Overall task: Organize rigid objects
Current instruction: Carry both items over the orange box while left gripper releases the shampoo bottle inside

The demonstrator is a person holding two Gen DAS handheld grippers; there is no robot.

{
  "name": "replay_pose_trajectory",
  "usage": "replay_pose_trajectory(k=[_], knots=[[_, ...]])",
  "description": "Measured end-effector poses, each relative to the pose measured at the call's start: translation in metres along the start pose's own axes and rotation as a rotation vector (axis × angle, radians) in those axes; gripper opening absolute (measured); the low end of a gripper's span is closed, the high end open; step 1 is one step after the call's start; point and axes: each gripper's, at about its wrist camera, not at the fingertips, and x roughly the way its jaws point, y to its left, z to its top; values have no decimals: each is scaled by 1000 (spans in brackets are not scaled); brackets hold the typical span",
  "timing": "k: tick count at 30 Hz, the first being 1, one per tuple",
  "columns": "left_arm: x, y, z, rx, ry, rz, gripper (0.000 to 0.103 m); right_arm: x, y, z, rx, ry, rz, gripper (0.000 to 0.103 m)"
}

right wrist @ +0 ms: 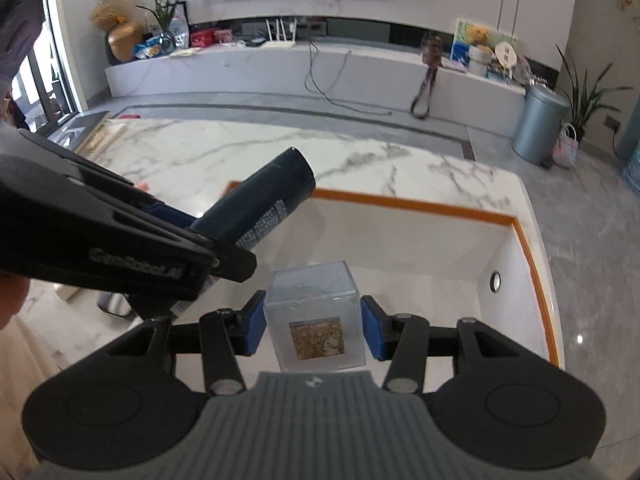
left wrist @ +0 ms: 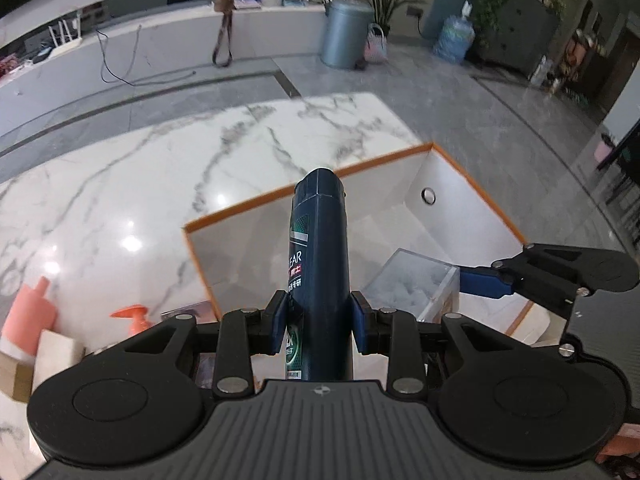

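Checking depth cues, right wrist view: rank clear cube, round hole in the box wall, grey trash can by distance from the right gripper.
1. clear cube, between the right gripper fingers.
2. round hole, on the box's right inner wall.
3. grey trash can, far right on the floor.

2 wrist views, close — sharing box (left wrist: 476,176)

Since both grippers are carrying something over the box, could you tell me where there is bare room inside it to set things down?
The white box floor looks bare toward its far wall and the right wall with the round hole. Nearer the grippers it is crowded: the clear cube sits between the right gripper fingers, and the dark bottle in the left gripper hangs over the left side.
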Motion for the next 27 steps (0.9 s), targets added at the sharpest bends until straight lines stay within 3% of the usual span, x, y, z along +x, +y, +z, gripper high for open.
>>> replay_pose_trajectory(k=[9, 19, 27], knots=[[41, -5, 6, 29, 90, 47, 36, 43, -12, 2, -14, 80, 14, 49], [73, -6, 5, 120, 172, 197, 36, 71, -8, 5, -61, 138, 33, 49], [86, -11, 5, 169, 190, 237, 41, 80, -5, 2, -77, 175, 40, 49]])
